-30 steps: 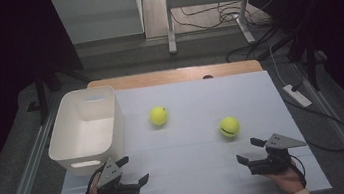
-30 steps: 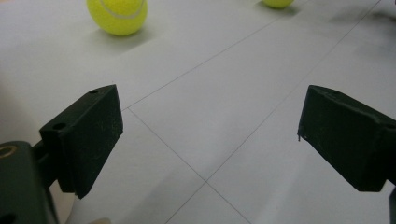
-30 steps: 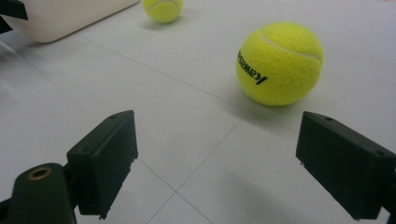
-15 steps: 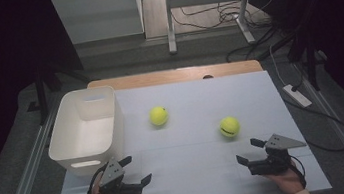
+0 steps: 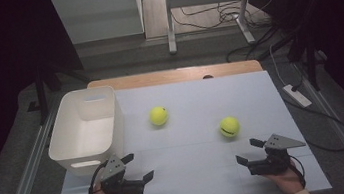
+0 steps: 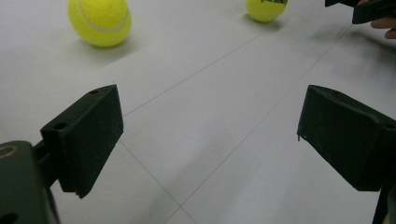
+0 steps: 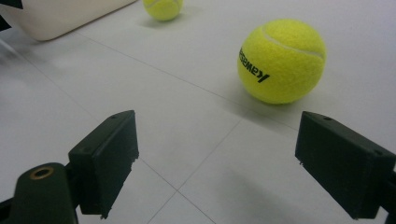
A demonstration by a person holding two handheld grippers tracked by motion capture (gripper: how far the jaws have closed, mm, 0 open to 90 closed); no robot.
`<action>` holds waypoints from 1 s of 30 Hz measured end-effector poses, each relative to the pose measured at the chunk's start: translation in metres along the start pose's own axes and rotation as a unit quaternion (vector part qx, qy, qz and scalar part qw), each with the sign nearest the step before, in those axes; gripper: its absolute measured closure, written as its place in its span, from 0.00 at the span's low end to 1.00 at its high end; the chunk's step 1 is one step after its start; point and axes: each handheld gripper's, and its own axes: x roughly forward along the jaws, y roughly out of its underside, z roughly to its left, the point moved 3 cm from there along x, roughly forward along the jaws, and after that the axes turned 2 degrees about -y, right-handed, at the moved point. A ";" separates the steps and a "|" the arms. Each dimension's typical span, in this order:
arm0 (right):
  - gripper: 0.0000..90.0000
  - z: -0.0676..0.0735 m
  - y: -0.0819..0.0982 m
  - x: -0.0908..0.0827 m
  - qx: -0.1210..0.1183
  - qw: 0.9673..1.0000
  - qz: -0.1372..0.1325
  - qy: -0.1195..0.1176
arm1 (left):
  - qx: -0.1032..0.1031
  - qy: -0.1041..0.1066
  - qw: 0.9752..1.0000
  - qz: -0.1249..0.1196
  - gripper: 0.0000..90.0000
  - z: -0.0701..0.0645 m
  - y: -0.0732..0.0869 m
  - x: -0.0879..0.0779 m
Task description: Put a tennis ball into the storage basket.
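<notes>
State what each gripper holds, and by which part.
Nothing is held. The left gripper and right gripper both have their jaws open over the bare table, and both tennis balls lie free.

Bright, even overhead light on the table, dark surroundings, soft shadows, slightly blurry high view.

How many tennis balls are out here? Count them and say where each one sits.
2. One tennis ball lies mid-table, just right of the white bin. The other tennis ball lies farther right, ahead of the right gripper. The bin looks empty.
</notes>
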 end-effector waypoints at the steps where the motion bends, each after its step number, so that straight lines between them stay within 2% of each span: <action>1: 0.15 0.000 0.000 0.000 0.001 1.000 -0.001 0.000 | 0.001 -0.001 1.000 0.001 0.08 -0.001 -0.001 0.001; 13: 0.15 0.001 0.000 0.000 0.001 1.000 -0.004 -0.001 | 0.008 -0.010 1.000 0.010 0.08 -0.005 -0.011 0.005; 17: 0.15 0.001 0.000 0.000 -0.002 1.000 -0.002 0.001 | 0.014 -0.022 1.000 0.018 0.08 -0.008 -0.013 0.006; 30: 0.15 0.000 -0.001 0.001 -0.002 1.000 -0.004 0.001 | 0.011 -0.020 0.999 0.028 0.09 -0.012 -0.026 0.016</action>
